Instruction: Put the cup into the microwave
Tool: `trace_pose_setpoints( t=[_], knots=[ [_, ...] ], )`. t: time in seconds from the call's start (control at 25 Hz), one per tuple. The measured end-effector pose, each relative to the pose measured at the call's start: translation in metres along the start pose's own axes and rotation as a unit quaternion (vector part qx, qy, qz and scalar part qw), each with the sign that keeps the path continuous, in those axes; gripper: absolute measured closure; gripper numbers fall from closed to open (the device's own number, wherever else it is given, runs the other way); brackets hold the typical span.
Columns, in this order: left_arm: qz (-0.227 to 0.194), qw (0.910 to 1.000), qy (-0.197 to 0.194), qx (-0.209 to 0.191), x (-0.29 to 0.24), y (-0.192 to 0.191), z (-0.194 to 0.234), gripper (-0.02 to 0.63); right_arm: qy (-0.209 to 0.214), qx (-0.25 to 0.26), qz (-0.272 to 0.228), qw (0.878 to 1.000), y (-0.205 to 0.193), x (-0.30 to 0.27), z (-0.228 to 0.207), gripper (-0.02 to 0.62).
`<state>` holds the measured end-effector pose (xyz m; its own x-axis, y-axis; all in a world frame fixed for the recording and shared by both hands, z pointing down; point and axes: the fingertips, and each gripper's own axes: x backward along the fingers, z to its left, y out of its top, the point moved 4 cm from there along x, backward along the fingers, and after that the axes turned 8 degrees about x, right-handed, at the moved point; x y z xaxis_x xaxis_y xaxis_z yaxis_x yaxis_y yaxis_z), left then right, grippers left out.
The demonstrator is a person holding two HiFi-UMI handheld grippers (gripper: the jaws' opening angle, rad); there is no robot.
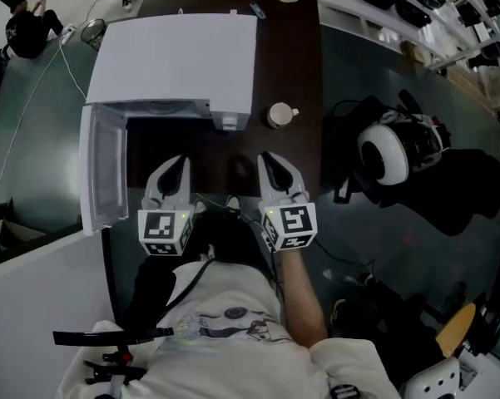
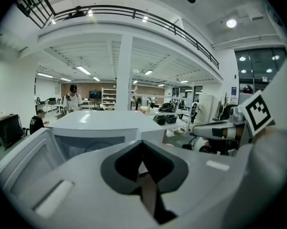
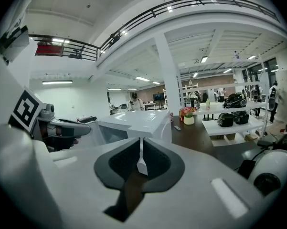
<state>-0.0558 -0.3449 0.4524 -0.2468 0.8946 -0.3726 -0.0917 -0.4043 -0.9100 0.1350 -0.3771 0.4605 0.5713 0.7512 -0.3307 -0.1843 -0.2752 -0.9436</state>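
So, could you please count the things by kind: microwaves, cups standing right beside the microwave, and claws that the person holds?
microwave: 1, door open
cup: 1
claws: 2, left claw and right claw, both closed
Total: 4

Large open lab hall, railed mezzanine [image 2: 133, 18], ceiling strip lights [image 2: 83, 69], white worktables [image 3: 215, 126], equipment shelves [image 2: 109, 95]

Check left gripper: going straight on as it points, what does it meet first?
Probably the microwave: the left gripper, shut, points at its open front, with the door swung out to the left. Nothing shows in between; how deep it would go inside is unclear.
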Motion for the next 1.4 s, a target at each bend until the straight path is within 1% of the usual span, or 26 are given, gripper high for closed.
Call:
trace_pose_setpoints(
  t=[0.2,0.36,0.52,0.8,1.04,1.24,1.4],
  knots=[
    [0.045,0.9988,0.0,0.019,-0.025,-0.026,0.008,0.606,-0.018,-0.007,0.041,0.999,-0.033,-0.015,-0.031,0.563],
    [0.09,0.9954,0.0,0.032,-0.045,-0.055,0.018,0.606,-0.039,-0.013,0.078,0.996,-0.067,-0.027,-0.07,0.555],
    [0.126,0.9915,0.002,0.032,-0.062,-0.078,0.025,0.606,-0.059,-0.014,0.109,0.992,-0.093,-0.041,-0.108,0.554],
    [0.175,0.9839,-0.011,0.033,-0.085,-0.104,0.019,0.606,-0.063,-0.021,0.133,0.989,-0.119,-0.07,-0.146,0.554],
    [0.212,0.9764,-0.026,0.03,-0.096,-0.124,0.004,0.606,-0.078,-0.031,0.15,0.985,-0.142,-0.092,-0.179,0.544],
    [0.229,0.9722,-0.043,0.021,-0.097,-0.134,-0.006,0.606,-0.058,-0.021,0.162,0.985,-0.157,-0.116,-0.193,0.521],
    [0.239,0.9698,-0.043,0.019,-0.094,-0.14,-0.003,0.606,-0.045,-0.008,0.159,0.986,-0.161,-0.134,-0.196,0.504]
  ],
)
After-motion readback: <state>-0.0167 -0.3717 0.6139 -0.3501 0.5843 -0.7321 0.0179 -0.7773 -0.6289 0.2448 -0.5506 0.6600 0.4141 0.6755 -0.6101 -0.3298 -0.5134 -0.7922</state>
